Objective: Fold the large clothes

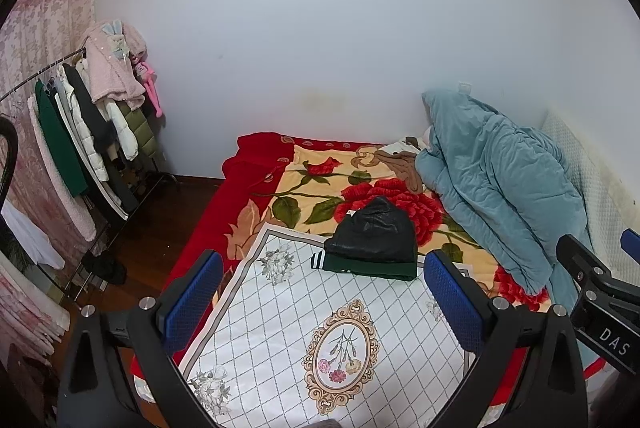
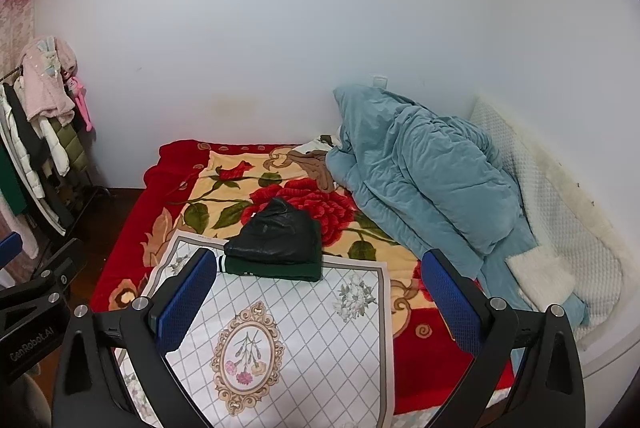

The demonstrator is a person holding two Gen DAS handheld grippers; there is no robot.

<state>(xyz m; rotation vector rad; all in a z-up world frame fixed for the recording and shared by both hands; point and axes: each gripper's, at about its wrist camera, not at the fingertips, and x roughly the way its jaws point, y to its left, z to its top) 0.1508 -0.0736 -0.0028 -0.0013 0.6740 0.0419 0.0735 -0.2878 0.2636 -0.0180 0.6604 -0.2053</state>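
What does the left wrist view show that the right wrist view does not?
Only the left wrist view shows the full clothes rack with the green coat, and dark clothing on the floor. Only the right wrist view shows the white fleece piece beside the blue quilt. Both share the black leather jacket stacked on a folded green garment, the white floral cloth, and both claws, left and right, open.

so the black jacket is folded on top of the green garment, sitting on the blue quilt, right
Not quite. The black jacket does lie folded on the green garment, but the pile sits on the white patterned cloth, not the blue quilt. The right wrist view shows it.
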